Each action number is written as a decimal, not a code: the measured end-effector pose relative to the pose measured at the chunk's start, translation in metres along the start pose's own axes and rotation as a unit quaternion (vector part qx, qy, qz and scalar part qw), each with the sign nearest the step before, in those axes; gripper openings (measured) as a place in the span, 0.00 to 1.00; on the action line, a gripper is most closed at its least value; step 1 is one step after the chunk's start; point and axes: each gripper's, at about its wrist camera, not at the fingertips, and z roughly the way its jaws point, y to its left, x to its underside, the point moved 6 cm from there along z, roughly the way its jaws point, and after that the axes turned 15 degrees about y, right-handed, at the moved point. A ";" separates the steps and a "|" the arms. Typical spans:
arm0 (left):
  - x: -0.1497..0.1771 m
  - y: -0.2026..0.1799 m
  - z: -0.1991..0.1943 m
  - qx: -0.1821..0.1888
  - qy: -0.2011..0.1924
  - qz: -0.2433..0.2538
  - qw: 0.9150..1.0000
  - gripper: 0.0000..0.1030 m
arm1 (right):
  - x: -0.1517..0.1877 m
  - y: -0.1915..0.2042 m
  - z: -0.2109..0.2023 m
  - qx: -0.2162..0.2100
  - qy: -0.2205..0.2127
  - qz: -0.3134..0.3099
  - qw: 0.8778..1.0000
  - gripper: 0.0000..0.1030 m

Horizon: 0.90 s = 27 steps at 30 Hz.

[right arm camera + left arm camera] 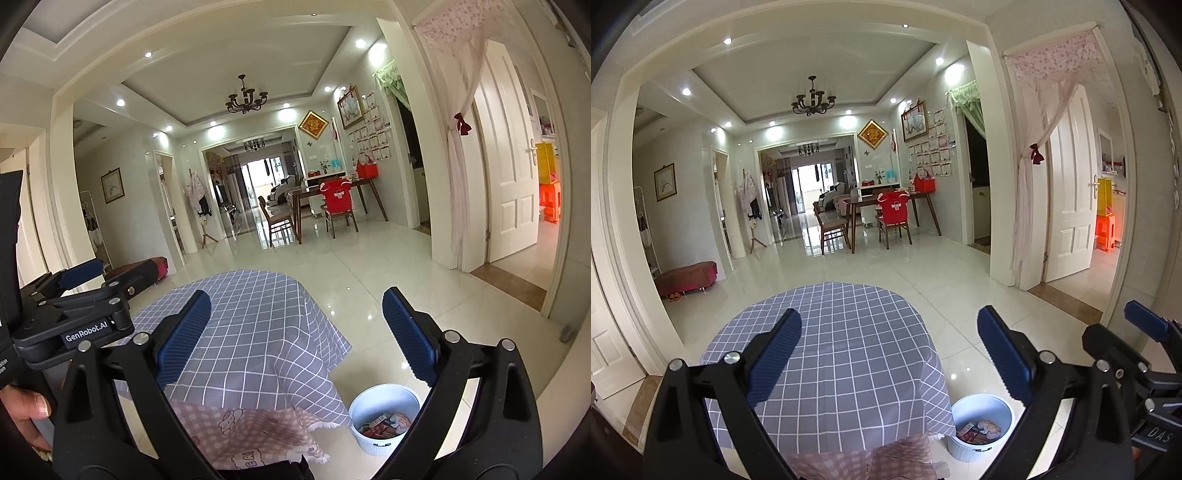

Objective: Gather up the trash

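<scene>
Both grippers are held up over the near edge of the table (849, 350), which has a grey checked cloth (258, 332) with a pink one (251, 421) under it. Left gripper (886, 354): fingers spread wide, nothing btwn them. Right gripper (295, 332): same, spread and empty. In the right view the left gripper sits far left, well apart from the right one.

Trash (384, 424): wrappers already lie in the white bin (413, 397) on the floor, just right of the table's near corner. No loose trash shows on the cloth top or on the tiled floor (923, 266) in either view, so the job looks done or nearly so; anything hidden under the cloth overhang or behind the grippers can't be ruled out.

Risks from here, as I judge them:
1. A low reach toward the bin could snag a finger on the frayed pink cloth hanging close to the rim and drag both cloths.
2. The bin looks light; a knock on its rim could tip it and spill the wrappers.
3. With 2 tools this close, a fast swing could clash them.
4. Glossy tile: spilled wrappers may slide away.
</scene>
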 end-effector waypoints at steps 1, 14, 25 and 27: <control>0.001 -0.002 -0.001 0.001 -0.002 0.000 1.000 0.92 | 0.002 -0.001 -0.002 0.001 -0.001 0.000 1.000 0.90; 0.016 -0.011 -0.019 -0.004 -0.014 0.007 1.000 0.92 | 0.018 -0.011 -0.015 -0.004 -0.011 -0.005 1.000 0.90; 0.019 -0.013 -0.022 -0.006 -0.015 0.009 1.000 0.92 | 0.021 -0.020 -0.016 -0.008 -0.012 -0.004 1.000 0.90; 0.019 -0.013 -0.022 -0.005 -0.015 0.009 1.000 0.92 | 0.022 -0.019 -0.015 -0.007 -0.012 -0.004 1.000 0.90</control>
